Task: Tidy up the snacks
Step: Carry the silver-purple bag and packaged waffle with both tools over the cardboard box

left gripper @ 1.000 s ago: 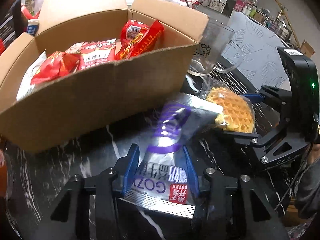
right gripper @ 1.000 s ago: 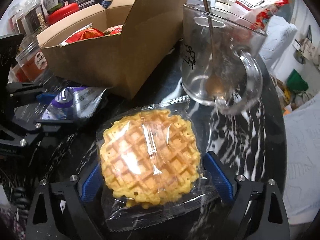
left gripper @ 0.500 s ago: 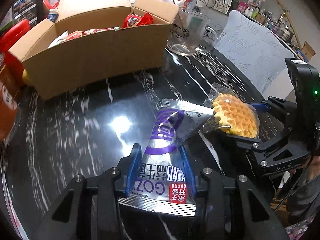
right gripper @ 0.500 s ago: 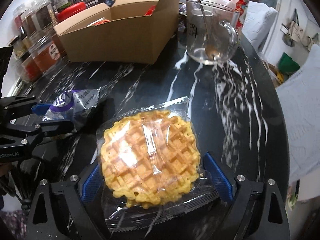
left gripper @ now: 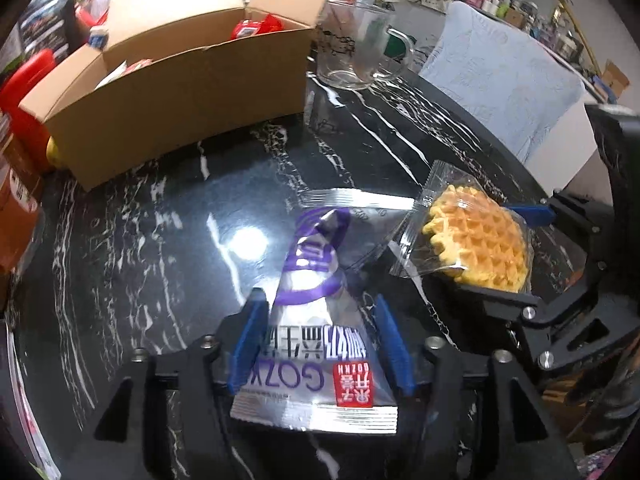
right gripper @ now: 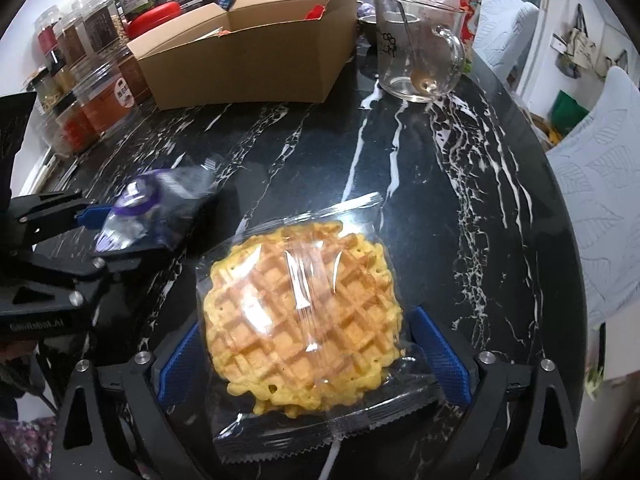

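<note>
My left gripper (left gripper: 320,320) is shut on a silver and purple snack packet (left gripper: 316,312), held above the black marble table (left gripper: 160,240). The packet also shows in the right wrist view (right gripper: 152,208). My right gripper (right gripper: 308,344) is shut on a clear-wrapped waffle (right gripper: 300,320), also seen in the left wrist view (left gripper: 480,240) just right of the purple packet. A brown cardboard box (left gripper: 180,92) with red snack packs inside stands open at the far side of the table, also in the right wrist view (right gripper: 248,60).
A glass mug with a spoon (right gripper: 416,56) stands right of the box. Jars (right gripper: 92,92) line the table's left edge. A red lidded container (left gripper: 24,96) sits left of the box. A chair with a pale cover (left gripper: 500,80) stands beyond the table's right rim.
Both grippers have pulled back from the box toward the table's near side, each still holding its snack. The box and mug now look farther away.
</note>
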